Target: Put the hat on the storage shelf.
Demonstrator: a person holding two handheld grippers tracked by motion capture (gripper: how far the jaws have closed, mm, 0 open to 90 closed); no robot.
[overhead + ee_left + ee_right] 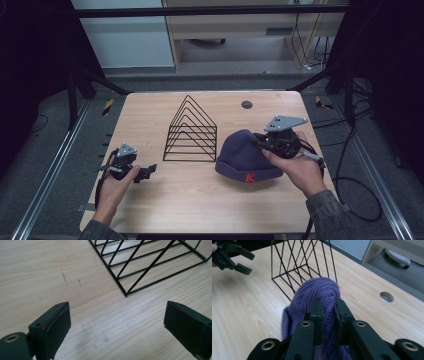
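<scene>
Already the right gripper [328, 312] is clamped on a fold at the crown of the purple knit beanie [245, 155], which rests on the wooden table [200, 195] just right of the black wire rack [191, 131]. Soft, light and limp, the hat is judged likely to sag; a deep pinch of doubled knit should be kept. The left gripper [116, 325] is held wide, empty.

One purple knitted woollen beanie [247, 156], one black triangular wire rack [190, 131] and two black hand-held claws, left [145, 172] and right [328, 306].
</scene>
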